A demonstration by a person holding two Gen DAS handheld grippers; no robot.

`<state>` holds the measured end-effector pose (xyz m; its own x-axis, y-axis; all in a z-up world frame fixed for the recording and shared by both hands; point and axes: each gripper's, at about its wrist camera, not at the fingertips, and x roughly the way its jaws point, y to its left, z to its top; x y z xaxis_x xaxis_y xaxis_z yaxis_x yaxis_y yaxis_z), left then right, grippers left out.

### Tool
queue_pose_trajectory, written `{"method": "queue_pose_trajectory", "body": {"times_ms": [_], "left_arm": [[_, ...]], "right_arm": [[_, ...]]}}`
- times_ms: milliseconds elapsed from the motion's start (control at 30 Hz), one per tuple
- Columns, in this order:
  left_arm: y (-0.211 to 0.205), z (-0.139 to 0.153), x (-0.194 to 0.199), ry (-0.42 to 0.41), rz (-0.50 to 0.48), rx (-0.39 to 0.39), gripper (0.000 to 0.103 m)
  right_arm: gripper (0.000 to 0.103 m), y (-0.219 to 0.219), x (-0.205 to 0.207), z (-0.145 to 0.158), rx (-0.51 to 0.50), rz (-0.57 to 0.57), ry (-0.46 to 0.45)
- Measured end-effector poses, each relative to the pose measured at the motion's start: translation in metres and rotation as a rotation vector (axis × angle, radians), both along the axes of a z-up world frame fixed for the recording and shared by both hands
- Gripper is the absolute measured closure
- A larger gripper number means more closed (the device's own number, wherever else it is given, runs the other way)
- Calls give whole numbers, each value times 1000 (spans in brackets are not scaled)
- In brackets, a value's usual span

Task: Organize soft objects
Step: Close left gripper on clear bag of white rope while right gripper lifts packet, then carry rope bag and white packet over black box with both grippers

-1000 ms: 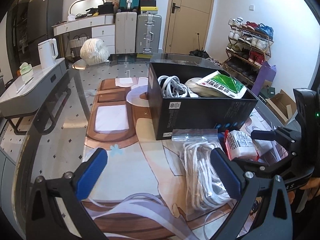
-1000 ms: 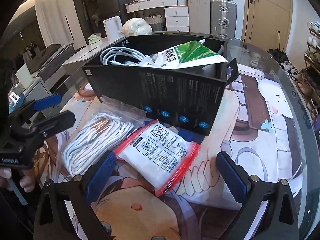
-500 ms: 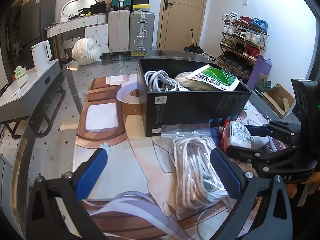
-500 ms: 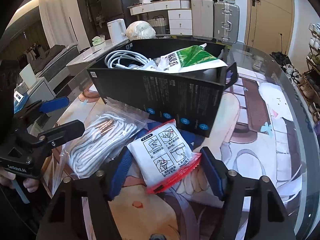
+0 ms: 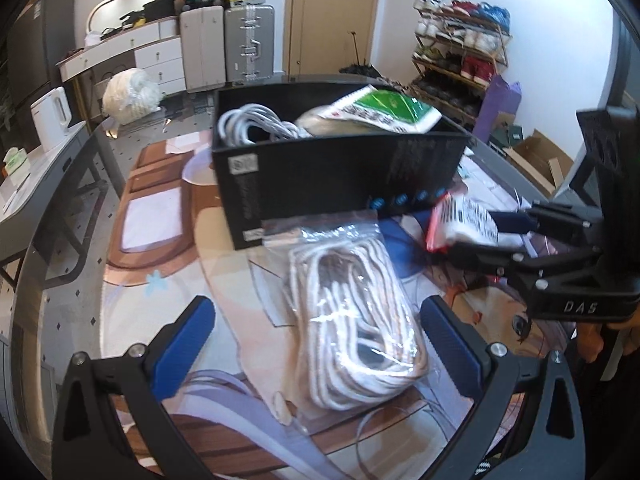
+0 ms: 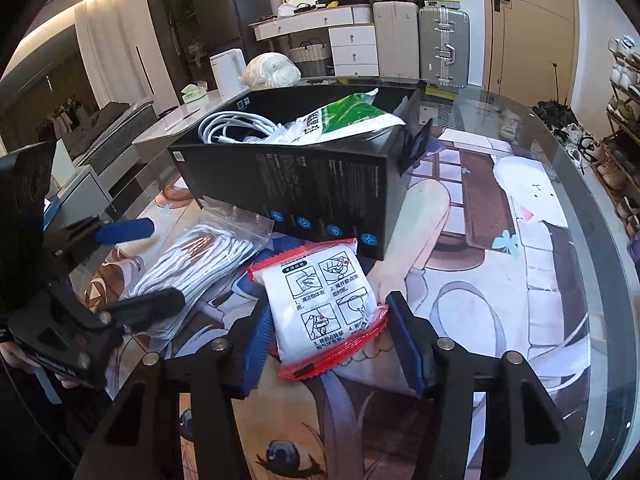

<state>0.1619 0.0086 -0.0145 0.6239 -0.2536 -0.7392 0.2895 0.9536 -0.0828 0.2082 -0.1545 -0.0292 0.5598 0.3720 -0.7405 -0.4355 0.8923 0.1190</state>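
Observation:
A black box on the table holds a white cable coil, a beige bundle and a green-and-white packet. A clear bag of white cord lies in front of the box, between the open fingers of my left gripper. My right gripper is shut on a white sachet with red edges and holds it tilted beside the box.
The glass table carries a printed mat. A white kettle stands on a side unit at left. A white yarn ball, suitcases, a door and a shoe rack lie beyond.
My right gripper has closed on the red-edged sachet and lifted it a little. My left gripper has moved forward so that its open fingers straddle the cord bag.

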Motion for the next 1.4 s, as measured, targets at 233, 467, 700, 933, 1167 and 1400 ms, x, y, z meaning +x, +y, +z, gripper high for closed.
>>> {"method": "queue_pose_trajectory", "body": {"times_ms": [233, 467, 700, 933, 1167, 1400], "left_arm": [[-14, -7, -2, 13, -38, 55, 22], [-13, -1, -7, -10, -59, 44, 59], [-5, 5, -8, -29, -39, 18, 62], [6, 21, -15, -73, -42, -38, 62], [18, 48, -25, -127, -25, -100, 62], [20, 83, -22, -198, 20, -144, 62]], "right_arm": [[47, -2, -7, 4, 6, 6, -15], [47, -7, -11, 8, 21, -1, -26], [47, -5, -14, 12, 28, 11, -39], [47, -4, -18, 23, 22, 25, -71], [47, -1, -28, 53, 37, 35, -127], [47, -2, -30, 84, 32, 15, -175]]}}
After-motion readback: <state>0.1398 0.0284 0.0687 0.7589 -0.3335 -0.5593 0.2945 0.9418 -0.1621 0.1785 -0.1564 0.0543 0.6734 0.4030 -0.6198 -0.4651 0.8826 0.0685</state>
